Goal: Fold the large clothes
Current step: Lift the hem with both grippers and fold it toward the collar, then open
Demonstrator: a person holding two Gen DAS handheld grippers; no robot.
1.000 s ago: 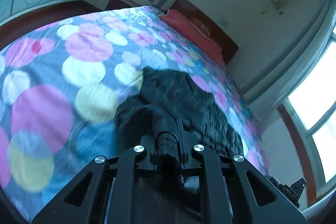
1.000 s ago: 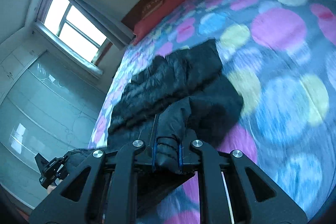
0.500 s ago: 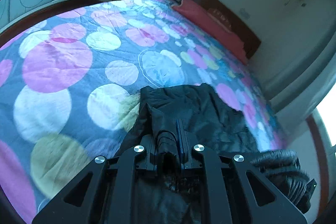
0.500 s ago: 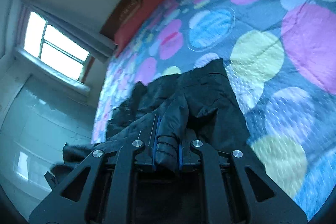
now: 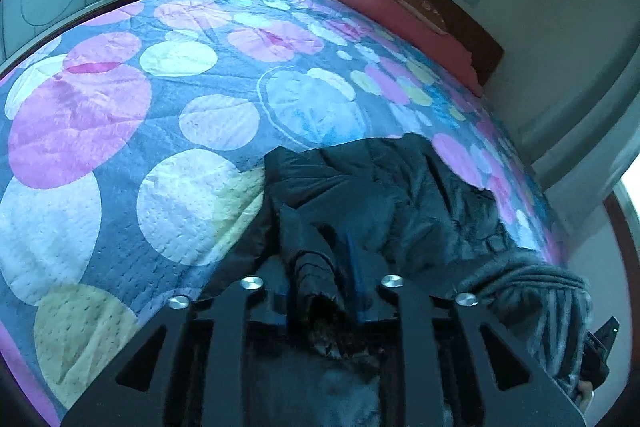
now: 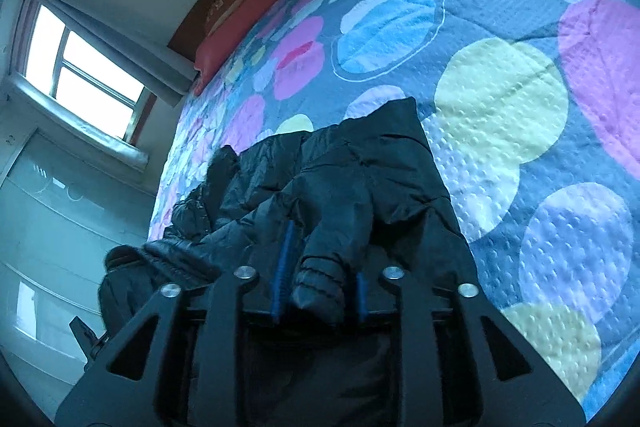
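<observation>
On the circle-patterned quilted bedspread (image 5: pixel 200 123) lies a black puffer jacket (image 5: pixel 380 195); left gripper (image 5: pixel 320 291) and right gripper (image 6: pixel 320 283) each pinch a bunched fold, fingertips buried in fabric.

One black puffer jacket (image 5: pixel 384 195) on one bed (image 5: pixel 192 115), two grippers, left gripper (image 5: pixel 320 291) and right gripper (image 6: pixel 320 279). One red pillow (image 5: pixel 400 15), though it could be two pushed together. One window (image 6: pixel 76 71) in the right wrist view.
</observation>
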